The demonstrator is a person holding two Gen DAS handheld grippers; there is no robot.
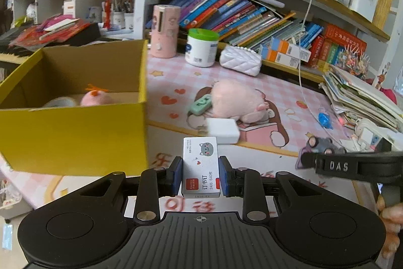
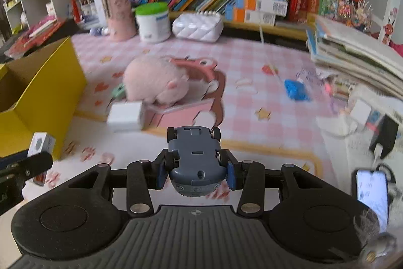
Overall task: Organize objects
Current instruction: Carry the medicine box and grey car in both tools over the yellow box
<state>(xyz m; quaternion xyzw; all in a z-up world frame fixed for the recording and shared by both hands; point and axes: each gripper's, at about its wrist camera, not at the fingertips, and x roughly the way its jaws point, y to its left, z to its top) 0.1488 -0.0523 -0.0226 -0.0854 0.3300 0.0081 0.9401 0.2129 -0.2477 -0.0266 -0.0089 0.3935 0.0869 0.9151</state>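
Observation:
My left gripper [image 1: 200, 174] is shut on a small white staples box [image 1: 201, 165] with a grey cat face, held above the mat just right of the yellow cardboard box [image 1: 73, 135]. That box holds a pink plush ball [image 1: 97, 98] and a tape roll [image 1: 60, 101]. My right gripper [image 2: 197, 169] is shut on a grey toy car [image 2: 195, 155], belly up, over the mat's front edge. In the left wrist view the toy car [image 1: 318, 143] and the right gripper [image 1: 335, 165] show at the right. The staples box [image 2: 41, 144] shows at the left of the right wrist view, beside the yellow box [image 2: 37, 102].
On the pink checked mat [image 1: 277, 92] lie a pink plush toy [image 1: 236, 100], a mint green item [image 1: 201, 105], a white block [image 1: 223, 130] and a blue clip [image 1: 325, 120]. A pink cup [image 1: 165, 30], white jar [image 1: 201, 47] and quilted purse [image 1: 240, 59] stand at the back. Piled papers [image 1: 362, 97], a lit phone [image 2: 372, 193].

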